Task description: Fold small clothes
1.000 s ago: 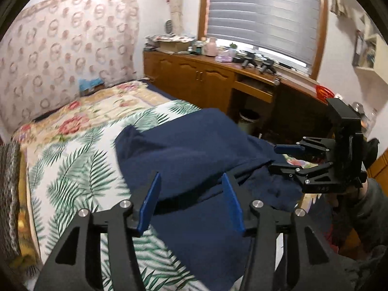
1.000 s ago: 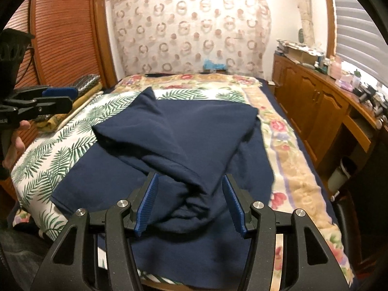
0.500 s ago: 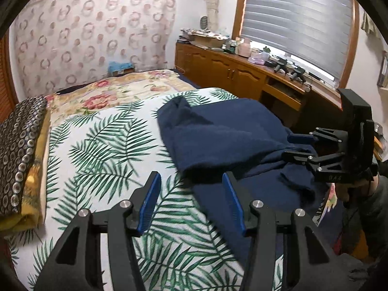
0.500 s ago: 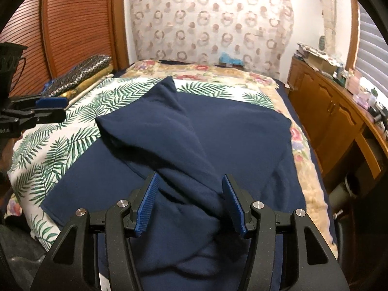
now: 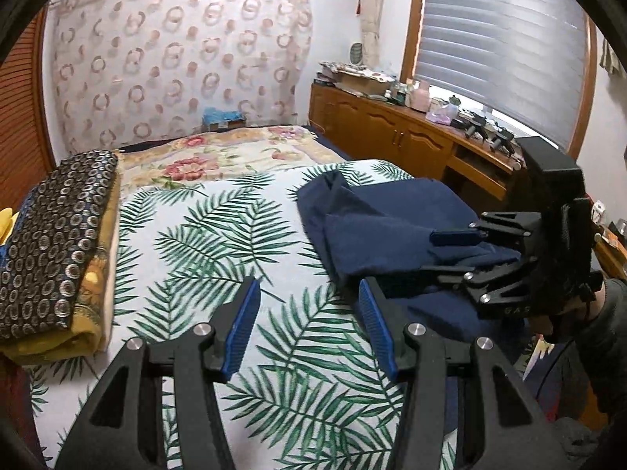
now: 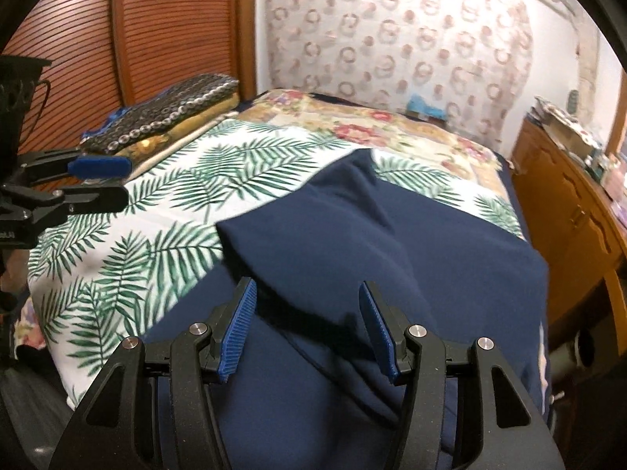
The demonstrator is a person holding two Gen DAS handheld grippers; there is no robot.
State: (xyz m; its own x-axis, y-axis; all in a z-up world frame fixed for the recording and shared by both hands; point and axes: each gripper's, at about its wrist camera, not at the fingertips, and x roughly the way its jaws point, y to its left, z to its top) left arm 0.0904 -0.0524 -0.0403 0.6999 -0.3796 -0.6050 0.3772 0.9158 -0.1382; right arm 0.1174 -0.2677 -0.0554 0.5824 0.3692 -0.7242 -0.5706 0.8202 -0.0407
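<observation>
Where writing is looked for, only a few faint raised characters are seen on the body of the right tool (image 5: pixel 450 252) in the left wrist view, too small to be read. At the far left a louvred wooden door (image 6: pixel 78 39) is seen, and beside it, along the bed's left edge, one stack of folded bedding (image 5: pixel 51 243) is laid, a dark ring-patterned piece on top of a yellow one. One bed (image 5: pixel 219 235) is shown, covered by a white sheet printed with green palm leaves, with a floral blanket (image 5: pixel 207 156) spread beyond it toward the head. The wall behind is hung with a pale curtain (image 5: pixel 176 58) patterned with rings. The left tool (image 5: pixel 307 331) is held open over bare leaf-print sheet, with nothing between its blue pads (image 5: pixel 241 331). One navy garment (image 6: pixel 372 243) is laid on the right half of the bed, partly folded over itself, with a point of cloth reaching toward the head. The right tool is also held open, above the garment's near folds; whether its pads (image 6: pixel 237 329) touch the cloth cannot be told. At the far right one long wooden worktop (image 5: pixel 423 129) with cupboard doors is crowded with small items, under one window with a lowered blind (image 5: pixel 501 39).
</observation>
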